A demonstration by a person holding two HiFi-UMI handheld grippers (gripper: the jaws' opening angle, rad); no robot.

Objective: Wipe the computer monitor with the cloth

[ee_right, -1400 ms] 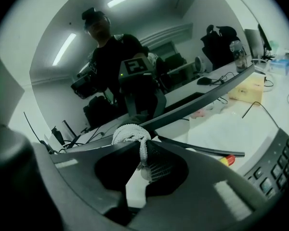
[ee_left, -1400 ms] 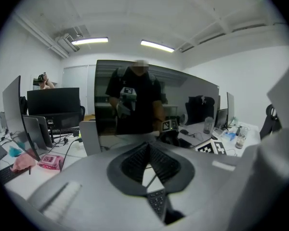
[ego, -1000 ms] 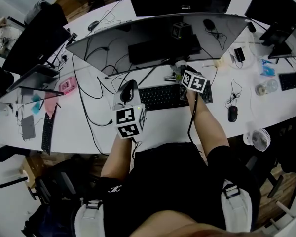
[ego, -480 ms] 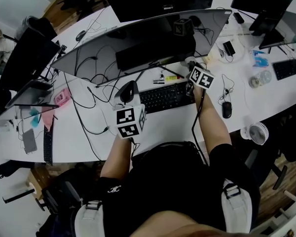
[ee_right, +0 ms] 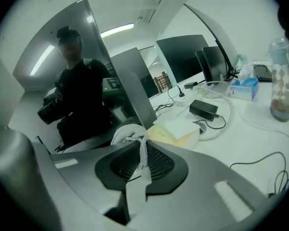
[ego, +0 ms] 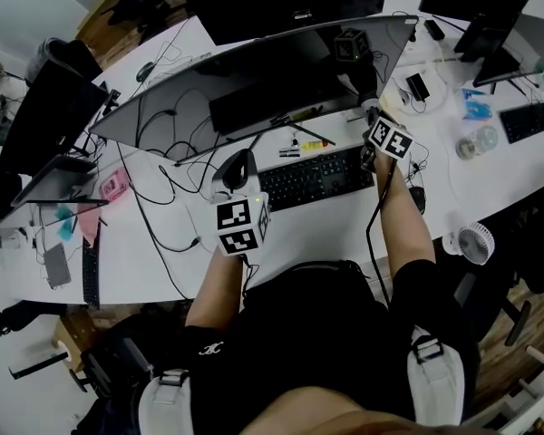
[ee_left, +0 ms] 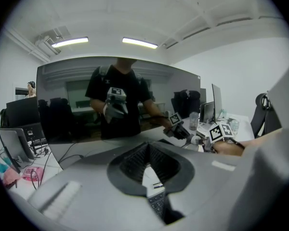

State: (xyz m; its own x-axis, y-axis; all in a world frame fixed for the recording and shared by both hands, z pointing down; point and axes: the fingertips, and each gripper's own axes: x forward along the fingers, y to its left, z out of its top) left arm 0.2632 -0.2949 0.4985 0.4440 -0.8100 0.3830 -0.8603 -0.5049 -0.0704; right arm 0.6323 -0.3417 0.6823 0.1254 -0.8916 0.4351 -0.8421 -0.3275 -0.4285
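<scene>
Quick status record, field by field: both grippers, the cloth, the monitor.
right gripper: shut on the cloth, raised at the right end of the monitor
cloth: white, bunched between the jaws; contact with the screen cannot be told
left gripper: shut, nothing between its jaws, held over the desk at the left end of the keyboard
monitor: wide, curved, screen dark, standing behind the keyboard

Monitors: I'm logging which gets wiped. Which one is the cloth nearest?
The wide curved central monitor; the right gripper holds the cloth at its right edge.
</scene>
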